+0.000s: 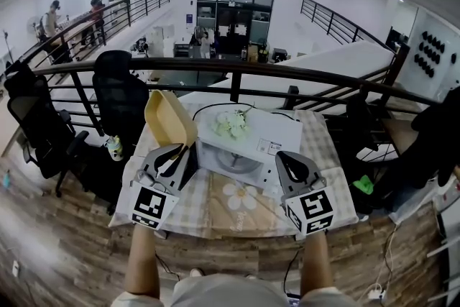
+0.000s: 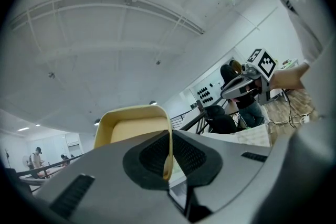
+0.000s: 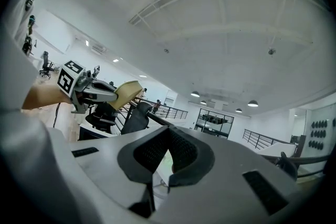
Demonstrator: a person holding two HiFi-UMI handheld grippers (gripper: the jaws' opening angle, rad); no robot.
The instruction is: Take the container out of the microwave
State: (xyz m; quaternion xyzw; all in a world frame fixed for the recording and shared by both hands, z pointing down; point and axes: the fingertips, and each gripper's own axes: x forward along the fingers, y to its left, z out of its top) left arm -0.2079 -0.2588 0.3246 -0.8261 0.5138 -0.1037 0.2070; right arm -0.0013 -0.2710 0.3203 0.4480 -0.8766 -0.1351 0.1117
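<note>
A pale yellow container (image 1: 169, 118) is held up in the air, tilted, left of the white microwave (image 1: 273, 136). My left gripper (image 1: 183, 151) is shut on its rim; in the left gripper view the thin wall of the container (image 2: 134, 126) runs between the two dark pads (image 2: 152, 157). The microwave's front stands open towards me, with its round turntable (image 1: 233, 160) showing. My right gripper (image 1: 282, 157) hovers at the microwave's right front, jaws together with nothing between them. The right gripper view shows the left gripper (image 3: 97, 89) with the container (image 3: 126, 93).
The microwave stands on a table with a checked cloth (image 1: 237, 201), and a bunch of pale flowers (image 1: 231, 124) lies on top of it. A dark railing (image 1: 237, 68) runs behind the table. Black office chairs (image 1: 118, 93) stand to the left, and a green object (image 1: 364, 185) lies to the right.
</note>
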